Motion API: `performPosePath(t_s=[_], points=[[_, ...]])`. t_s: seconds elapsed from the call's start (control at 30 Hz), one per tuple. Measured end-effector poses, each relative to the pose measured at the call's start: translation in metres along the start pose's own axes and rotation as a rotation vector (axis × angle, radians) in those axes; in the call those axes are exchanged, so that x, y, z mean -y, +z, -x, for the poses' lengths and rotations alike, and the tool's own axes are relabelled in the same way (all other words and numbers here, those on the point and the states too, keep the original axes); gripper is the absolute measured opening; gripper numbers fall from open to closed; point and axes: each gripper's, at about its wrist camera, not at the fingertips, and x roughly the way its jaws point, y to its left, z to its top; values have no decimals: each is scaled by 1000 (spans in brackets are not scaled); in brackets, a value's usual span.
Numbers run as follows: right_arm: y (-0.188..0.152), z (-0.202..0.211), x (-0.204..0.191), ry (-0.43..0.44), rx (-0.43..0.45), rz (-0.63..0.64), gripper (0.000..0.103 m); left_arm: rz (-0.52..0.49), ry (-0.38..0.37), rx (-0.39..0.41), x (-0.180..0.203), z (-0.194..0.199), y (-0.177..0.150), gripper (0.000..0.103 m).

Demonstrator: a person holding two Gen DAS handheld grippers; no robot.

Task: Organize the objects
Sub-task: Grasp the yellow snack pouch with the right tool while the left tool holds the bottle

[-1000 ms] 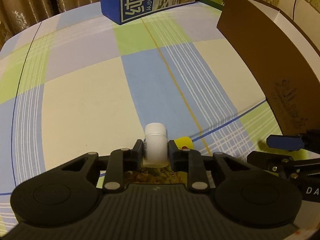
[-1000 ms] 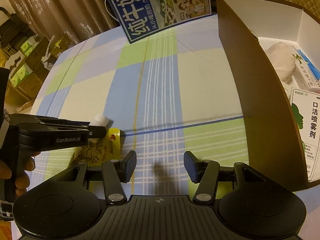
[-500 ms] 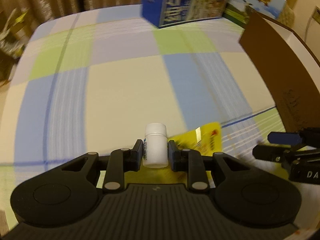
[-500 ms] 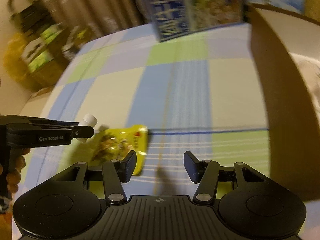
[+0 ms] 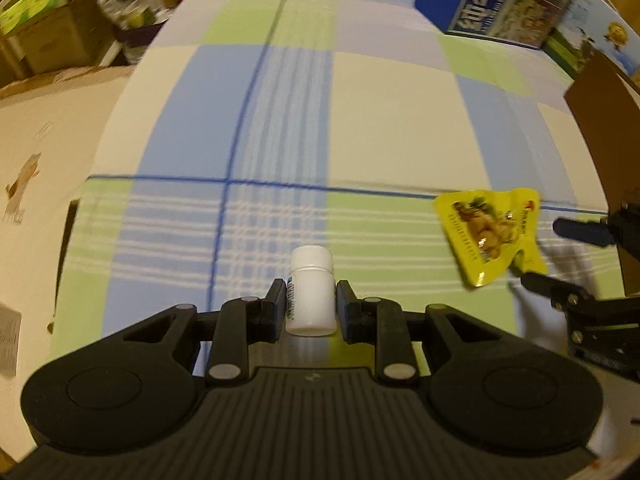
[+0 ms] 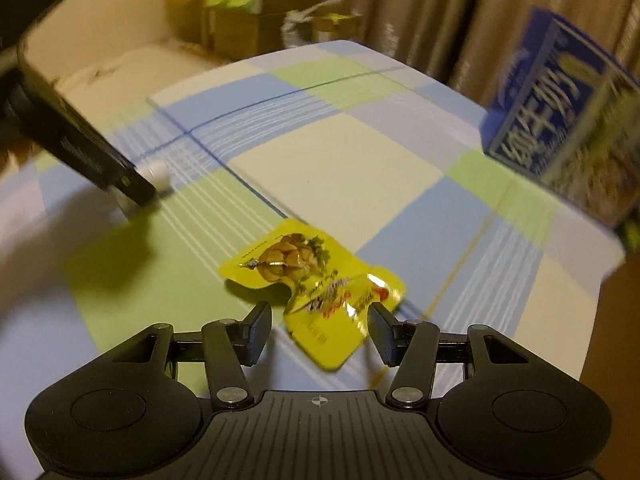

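My left gripper (image 5: pixel 311 304) is shut on a small white pill bottle (image 5: pixel 311 292), held above the checked cloth. The bottle's cap (image 6: pixel 158 174) also shows past the left gripper's finger in the right wrist view. A yellow snack pouch (image 6: pixel 316 280) lies flat on the cloth, its near end between the fingers of my open right gripper (image 6: pixel 318 330), not clamped. In the left wrist view the same pouch (image 5: pixel 490 236) lies to the right, with the right gripper's fingertips (image 5: pixel 580 232) beside it.
A blue milk carton (image 6: pixel 560 124) stands at the far side of the checked bed cover (image 5: pixel 360 120). A brown cardboard box wall (image 5: pixel 600 120) rises on the right. A pale box (image 5: pixel 40 160) sits to the left. Stacked cartons (image 6: pixel 248 4) and curtains fill the background.
Both grippers swung left. The left one carried the bottle away from the pouch; the right one closed in so the pouch now lies between its open fingers.
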Motion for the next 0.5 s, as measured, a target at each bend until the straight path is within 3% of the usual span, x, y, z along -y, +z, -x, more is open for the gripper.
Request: performPosePath(t_s=[0.17, 0.3, 0.4, 0.5], points=[[2, -20, -11, -21, 4, 166, 51, 24, 6, 1, -7, 3, -5, 22], [3, -28, -11, -40, 32, 209, 49, 29, 8, 6, -7, 2, -6, 22], [8, -33, -7, -18, 29, 169, 30, 30, 6, 6, -5, 2, -6, 22], [9, -34, -6, -19, 27, 136, 28, 29, 6, 3, -4, 0, -6, 22]])
